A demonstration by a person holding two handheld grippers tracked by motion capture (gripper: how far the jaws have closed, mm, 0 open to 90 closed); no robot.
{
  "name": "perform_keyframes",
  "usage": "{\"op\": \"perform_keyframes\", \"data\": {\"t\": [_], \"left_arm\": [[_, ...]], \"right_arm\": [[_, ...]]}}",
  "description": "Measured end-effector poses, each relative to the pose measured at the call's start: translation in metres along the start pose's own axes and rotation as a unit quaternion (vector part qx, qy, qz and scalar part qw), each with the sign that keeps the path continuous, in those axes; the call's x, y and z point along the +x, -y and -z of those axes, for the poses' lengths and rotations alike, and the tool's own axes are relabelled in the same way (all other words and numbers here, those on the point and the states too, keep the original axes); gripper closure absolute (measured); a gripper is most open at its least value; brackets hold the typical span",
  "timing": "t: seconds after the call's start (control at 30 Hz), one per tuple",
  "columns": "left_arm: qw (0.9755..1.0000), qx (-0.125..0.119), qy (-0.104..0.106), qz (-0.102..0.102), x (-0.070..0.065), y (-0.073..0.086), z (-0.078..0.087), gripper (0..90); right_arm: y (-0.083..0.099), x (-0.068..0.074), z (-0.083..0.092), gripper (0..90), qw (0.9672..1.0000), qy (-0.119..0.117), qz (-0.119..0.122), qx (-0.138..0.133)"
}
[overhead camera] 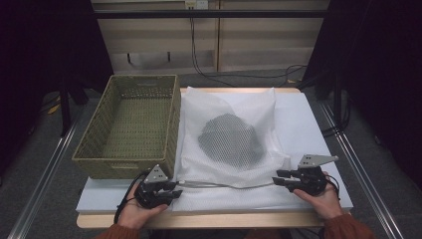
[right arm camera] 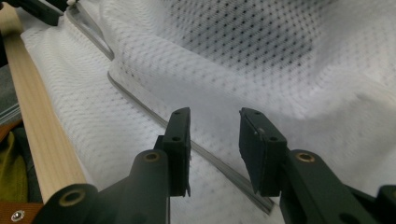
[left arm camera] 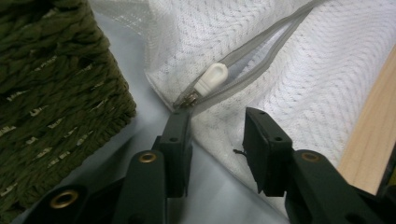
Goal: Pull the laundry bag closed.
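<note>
A white mesh laundry bag (overhead camera: 229, 134) lies flat across the middle of the pale worktop (overhead camera: 308, 124), with a dark grey bundle (overhead camera: 230, 140) showing through the netting near its centre. Its grey zipper (overhead camera: 219, 185) runs along the near edge of the bag, from left to right, partly gaping. Just left of the bag stands an olive-green woven rectangular basket (overhead camera: 130, 124), its right wall touching the bag's left edge.

The left gripper (overhead camera: 169, 191) rests at the near left corner of the bag. In the left gripper view, the jaws stand spread, with the white plastic zipper pull (left arm camera: 211, 78) just beyond the tip of one jaw; the pads are not pressing on it or on the mesh.

The right gripper (overhead camera: 278, 180) sits at the near right end of the zipper, held by a hand (overhead camera: 318, 196). In the right gripper view, its jaws are spread above the mesh with the zipper line (right arm camera: 205, 154) passing between them, pinching nothing.
</note>
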State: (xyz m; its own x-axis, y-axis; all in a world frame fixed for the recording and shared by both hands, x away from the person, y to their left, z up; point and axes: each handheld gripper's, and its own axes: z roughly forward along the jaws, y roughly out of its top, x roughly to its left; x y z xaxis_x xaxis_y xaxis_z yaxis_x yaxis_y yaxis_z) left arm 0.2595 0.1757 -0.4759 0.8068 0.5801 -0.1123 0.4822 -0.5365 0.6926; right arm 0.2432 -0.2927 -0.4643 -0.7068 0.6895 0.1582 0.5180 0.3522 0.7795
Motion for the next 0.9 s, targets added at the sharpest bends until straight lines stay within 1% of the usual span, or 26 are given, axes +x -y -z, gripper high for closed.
{"op": "perform_keyframes", "data": {"t": [0.07, 0.1, 0.13, 0.17, 0.2, 0.23, 0.27, 0.3, 0.37, 0.4, 0.43, 0.47, 0.5, 0.53, 0.57, 0.6, 0.63, 0.7, 0.73, 0.77, 0.8, 0.83, 0.9], "left_arm": [[0.9999, -0.002, -0.008, -0.008, 0.000, 0.000, -0.001, 66.5], [0.9999, -0.002, -0.008, -0.008, 0.000, 0.000, -0.001, 69.2], [0.9998, 0.000, -0.016, -0.011, 0.000, 0.000, -0.001, 71.7], [0.9998, 0.000, -0.016, -0.011, 0.000, 0.000, -0.001, 72.8], [0.9997, 0.000, -0.019, -0.014, -0.001, 0.000, -0.001, 73.7], [0.9997, -0.001, -0.018, -0.015, -0.001, 0.000, -0.001, 75.2], [0.9997, -0.001, -0.018, -0.015, -0.001, 0.000, -0.001, 78.1], [0.9998, 0.003, -0.012, -0.013, -0.001, -0.001, -0.002, 81.5], [0.9998, 0.004, -0.012, -0.013, -0.001, -0.002, -0.002, 86.6], [0.9999, 0.002, -0.008, -0.007, -0.001, -0.002, -0.003, 86.6], [1.0000, 0.002, -0.005, -0.002, 0.000, -0.002, -0.003, 87.8], [1.0000, 0.002, 0.001, 0.000, 0.001, -0.003, -0.003, 88.4], [1.0000, 0.002, 0.001, 0.000, 0.001, -0.003, -0.003, 88.6], [1.0000, 0.005, -0.003, -0.002, 0.000, -0.003, -0.002, 88.6], [1.0000, 0.005, -0.002, -0.004, 0.000, -0.003, -0.001, 88.7], [1.0000, 0.001, -0.004, -0.003, 0.000, -0.003, -0.001, 88.7], [1.0000, 0.002, -0.004, -0.004, 0.000, -0.004, 0.001, 88.8], [1.0000, -0.009, -0.002, 0.000, 0.000, -0.003, 0.002, 88.8], [1.0000, -0.009, -0.002, 0.000, 0.000, -0.003, 0.002, 88.7], [1.0000, -0.007, -0.001, -0.001, 0.000, -0.003, 0.004, 88.7], [0.9999, -0.010, -0.001, 0.000, -0.001, -0.003, 0.004, 88.8], [0.9999, -0.009, -0.004, -0.002, -0.001, -0.004, 0.005, 88.7], [0.9999, -0.011, -0.002, -0.002, -0.001, -0.004, 0.006, 88.7]], "right_arm": [[-0.004, 0.003, -0.004, 64.1, 1.0000, -0.008, 0.005, 0.003], [-0.006, 0.004, -0.007, 64.4, 0.9999, -0.014, 0.007, 0.001], [-0.007, 0.005, -0.009, 64.1, 0.9997, -0.022, 0.010, 0.003], [-0.007, 0.005, -0.009, 64.1, 0.9997, -0.022, 0.010, 0.003], [-0.011, 0.009, -0.015, 63.9, 0.9991, -0.037, 0.017, 0.008], [-0.014, 0.011, -0.018, 63.9, 0.9989, -0.041, 0.021, 0.009], [-0.016, 0.014, -0.021, 64.0, 0.9985, -0.047, 0.024, 0.010], [-0.019, 0.016, -0.023, 63.9, 0.9983, -0.050, 0.028, 0.009], [-0.024, 0.020, -0.029, 63.9, 0.9976, -0.058, 0.036, 0.011], [-0.024, 0.020, -0.029, 63.9, 0.9976, -0.058, 0.036, 0.011], [-0.026, 0.022, -0.032, 63.9, 0.9971, -0.065, 0.038, 0.009], [-0.032, 0.028, -0.040, 64.5, 0.9961, -0.073, 0.046, 0.016], [-0.032, 0.028, -0.040, 64.5, 0.9961, -0.073, 0.046, 0.016], [-0.034, 0.031, -0.044, 64.8, 0.9954, -0.080, 0.049, 0.016], [-0.039, 0.037, -0.051, 65.4, 0.9940, -0.092, 0.057, 0.019], [-0.042, 0.039, -0.054, 66.9, 0.9931, -0.099, 0.059, 0.020], [-0.044, 0.042, -0.057, 68.4, 0.9926, -0.102, 0.064, 0.020], [-0.049, 0.048, -0.062, 70.0, 0.9919, -0.107, 0.066, 0.019], [-0.049, 0.048, -0.062, 70.0, 0.9919, -0.107, 0.066, 0.019], [-0.052, 0.051, -0.065, 70.5, 0.9916, -0.108, 0.069, 0.019], [-0.054, 0.054, -0.068, 71.1, 0.9918, -0.104, 0.073, 0.018], [-0.060, 0.059, -0.075, 73.5, 0.9904, -0.114, 0.075, 0.019], [-0.066, 0.064, -0.083, 76.4, 0.9890, -0.124, 0.078, 0.022]]}}
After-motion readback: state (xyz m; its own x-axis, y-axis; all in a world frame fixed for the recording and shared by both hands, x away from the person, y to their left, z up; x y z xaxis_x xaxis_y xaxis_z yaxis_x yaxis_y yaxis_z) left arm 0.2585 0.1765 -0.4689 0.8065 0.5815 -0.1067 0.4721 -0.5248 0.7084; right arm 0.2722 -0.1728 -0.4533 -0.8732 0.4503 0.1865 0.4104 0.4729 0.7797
